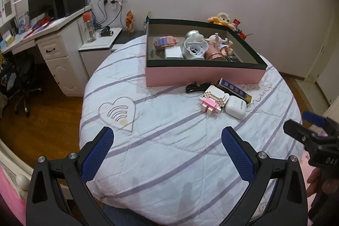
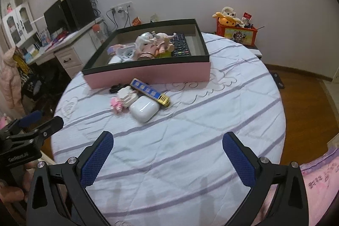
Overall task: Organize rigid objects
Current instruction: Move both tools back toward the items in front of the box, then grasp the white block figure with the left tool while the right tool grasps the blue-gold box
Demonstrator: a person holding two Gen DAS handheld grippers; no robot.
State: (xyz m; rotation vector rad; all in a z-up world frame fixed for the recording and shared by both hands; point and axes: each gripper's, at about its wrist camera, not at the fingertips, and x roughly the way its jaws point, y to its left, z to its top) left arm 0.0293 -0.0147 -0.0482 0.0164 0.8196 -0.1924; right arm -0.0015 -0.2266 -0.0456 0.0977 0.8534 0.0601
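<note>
A pink box (image 1: 201, 76) (image 2: 148, 74) with a black rim stands on the white striped quilt and holds several items, among them a remote (image 2: 180, 45) and a white fan (image 1: 193, 49). In front of it lie a white earbud case (image 1: 235, 107) (image 2: 144, 109), a pink-and-white brick toy (image 1: 213, 102) (image 2: 125, 100), a blue-and-gold flat box (image 1: 235, 89) (image 2: 150, 91) and a black clip (image 1: 196, 86) (image 2: 115, 88). My left gripper (image 1: 167, 142) is open and empty over the near quilt. My right gripper (image 2: 168, 146) is open and empty, nearer the pile.
A white desk (image 1: 53, 39) with a monitor and an office chair (image 1: 23, 82) stand at the left. A nightstand (image 1: 101, 43) sits beside the bed. A red toy box with plush toys (image 2: 237, 32) stands at the back right. Wood floor surrounds the bed.
</note>
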